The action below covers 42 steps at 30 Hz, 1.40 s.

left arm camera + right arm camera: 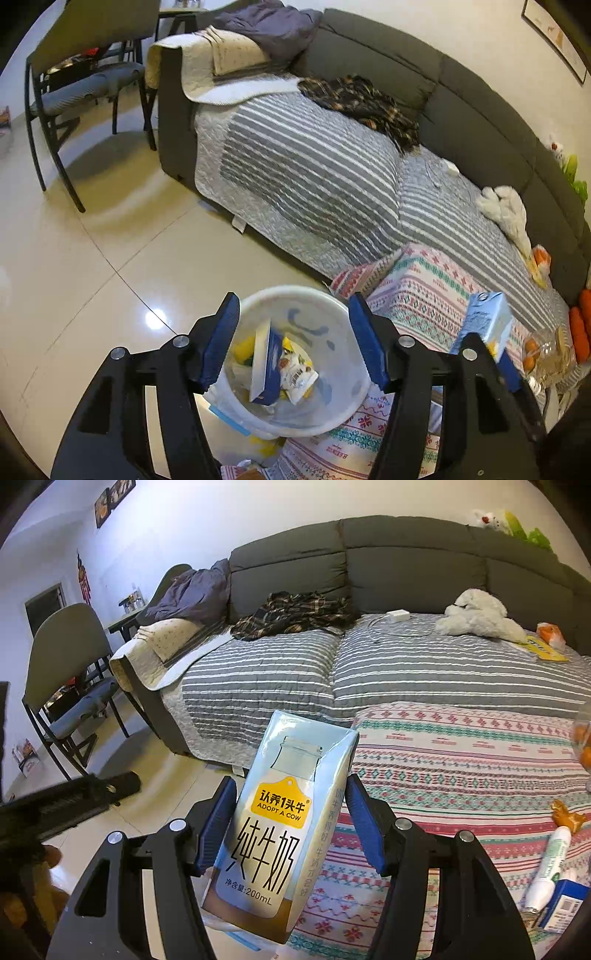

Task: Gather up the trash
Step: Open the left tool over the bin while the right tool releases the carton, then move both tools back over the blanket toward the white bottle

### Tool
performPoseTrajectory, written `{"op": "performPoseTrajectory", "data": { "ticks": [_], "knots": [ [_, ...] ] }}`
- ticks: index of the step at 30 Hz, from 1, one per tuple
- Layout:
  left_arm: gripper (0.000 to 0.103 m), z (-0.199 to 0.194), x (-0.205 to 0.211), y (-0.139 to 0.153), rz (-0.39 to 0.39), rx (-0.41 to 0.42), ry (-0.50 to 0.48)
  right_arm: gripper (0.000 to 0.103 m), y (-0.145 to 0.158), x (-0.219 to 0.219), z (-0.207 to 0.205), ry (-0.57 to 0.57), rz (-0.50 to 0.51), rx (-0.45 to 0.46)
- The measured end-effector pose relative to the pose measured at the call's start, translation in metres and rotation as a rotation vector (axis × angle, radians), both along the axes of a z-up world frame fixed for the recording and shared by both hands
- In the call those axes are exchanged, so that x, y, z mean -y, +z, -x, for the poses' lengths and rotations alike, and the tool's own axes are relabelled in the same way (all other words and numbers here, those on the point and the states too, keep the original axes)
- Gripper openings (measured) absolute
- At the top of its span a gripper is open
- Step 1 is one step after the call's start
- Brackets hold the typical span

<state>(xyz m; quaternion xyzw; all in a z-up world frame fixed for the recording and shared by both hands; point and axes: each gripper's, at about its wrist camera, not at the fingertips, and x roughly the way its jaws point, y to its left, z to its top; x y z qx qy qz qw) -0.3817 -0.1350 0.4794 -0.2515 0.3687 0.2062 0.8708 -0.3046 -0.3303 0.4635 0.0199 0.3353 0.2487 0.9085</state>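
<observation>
Left gripper [293, 341] over the white bin [295, 424], jaws apart and empty. In the bin: a blue-and-white box [264, 363] and crumpled wrappers [297, 373]. Right gripper [290, 825] clamped on a pale blue milk carton [277, 834], held upright over the edge of the patterned cloth [461, 760]. More rubbish on that cloth: a white tube [548, 867], a blue box [563, 904].
</observation>
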Motion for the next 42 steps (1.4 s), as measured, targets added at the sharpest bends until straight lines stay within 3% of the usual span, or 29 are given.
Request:
{"op": "performPoseTrajectory", "data": {
  "ticks": [16,17,19,20,27,30,42],
  "knots": [
    [0.064,0.030,-0.030,0.017,-0.094,0.027,0.164,0.062,-0.012,-0.055,0.003,0.075,0.031,-0.036],
    [0.064,0.031,-0.031,0.018,-0.106,0.026,0.171,0.063,-0.013,-0.058,0.003,0.077,0.038,-0.037],
    [0.064,0.032,-0.032,0.020,-0.131,0.025,0.186,0.077,-0.015,-0.060,0.005,0.069,0.049,-0.037],
    [0.066,0.032,-0.032,0.020,-0.135,0.025,0.187,0.079,-0.016,-0.060,0.005,0.061,0.050,-0.035],
    [0.083,0.034,-0.029,0.020,-0.160,0.020,0.192,0.096,-0.019,-0.046,0.002,-0.002,0.059,-0.053],
    [0.093,0.035,-0.025,0.022,-0.178,0.023,0.198,0.096,-0.019,-0.036,-0.001,-0.031,0.075,-0.057],
    [0.096,0.025,0.016,0.012,-0.217,-0.027,0.115,0.096,-0.014,0.012,-0.004,-0.135,0.126,-0.058]
  ]
}}
